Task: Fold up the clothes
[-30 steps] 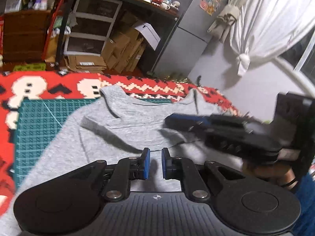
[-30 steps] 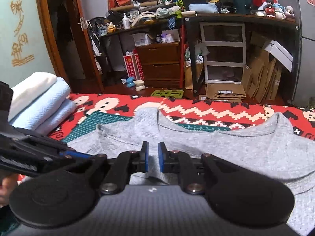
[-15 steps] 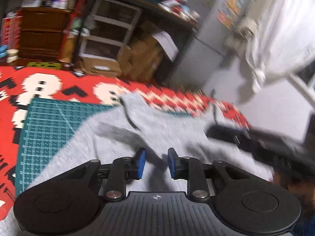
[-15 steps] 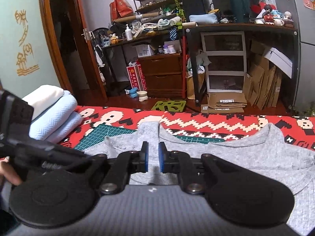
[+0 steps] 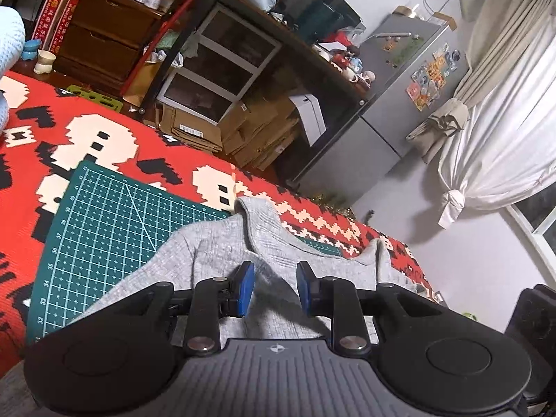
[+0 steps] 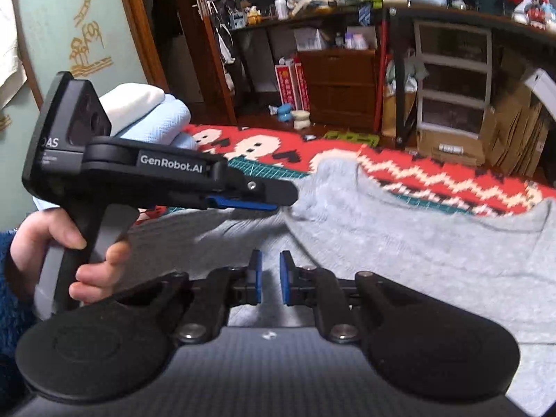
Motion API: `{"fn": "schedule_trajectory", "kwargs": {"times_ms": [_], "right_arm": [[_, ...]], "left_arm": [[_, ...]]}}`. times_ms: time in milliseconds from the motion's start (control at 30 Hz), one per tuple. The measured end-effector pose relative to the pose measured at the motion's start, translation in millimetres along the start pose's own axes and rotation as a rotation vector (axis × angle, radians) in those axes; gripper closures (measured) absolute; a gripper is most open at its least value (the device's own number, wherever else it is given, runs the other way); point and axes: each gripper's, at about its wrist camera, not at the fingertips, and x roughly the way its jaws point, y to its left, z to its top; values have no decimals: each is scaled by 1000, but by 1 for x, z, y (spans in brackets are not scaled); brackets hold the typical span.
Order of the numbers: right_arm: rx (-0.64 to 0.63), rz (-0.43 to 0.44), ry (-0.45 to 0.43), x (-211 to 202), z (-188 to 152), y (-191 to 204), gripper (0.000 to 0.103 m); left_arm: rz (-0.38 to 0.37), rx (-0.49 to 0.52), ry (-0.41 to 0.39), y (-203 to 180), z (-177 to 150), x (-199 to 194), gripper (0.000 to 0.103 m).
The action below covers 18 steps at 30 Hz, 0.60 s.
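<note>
1. Hovering over the grey sweater (image 5: 222, 253), the left gripper (image 5: 274, 288) has its jaws parted and empty, with cloth showing through the gap.
2. The right gripper (image 6: 270, 281) hangs nearly closed, a narrow gap between its pads, gripping nothing.
3. The sweater lies spread on the green cutting mat (image 5: 104, 215) and red patterned blanket (image 5: 104, 139), collar toward the far side.
4. Take hold at the shoulder edge rather than mid-body, both pads catching both layers, so the fold should fall straight.

Dim indoor light with a cool cast; the white curtain (image 5: 493, 146) glows palely. Fisheye bending curves shelving and walls at the edges, corners vignette black, and slight motion blur softens the right wrist view
</note>
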Motion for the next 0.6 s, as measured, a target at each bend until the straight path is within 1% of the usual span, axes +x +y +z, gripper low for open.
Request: {"fn": "schedule_trajectory", "kwargs": {"times_ms": [100, 267, 300, 400, 500, 600], "right_arm": [[18, -62, -11, 8, 2, -1, 91], [59, -171, -105, 10, 6, -9, 91], [56, -178, -126, 8, 6, -9, 91], [53, -173, -145, -5, 9, -11, 91], [41, -196, -138, -21, 8, -12, 91], [33, -217, -122, -36, 5, -12, 91]], "left_arm": [[-2, 5, -4, -1, 0, -2, 78], [-31, 25, -12, -5, 0, -6, 78], [-34, 32, -10, -7, -1, -6, 78], [-37, 62, 11, -11, -3, -3, 78], [-34, 95, 34, -15, -6, 2, 78], [-8, 134, 40, -19, -8, 2, 78]]}}
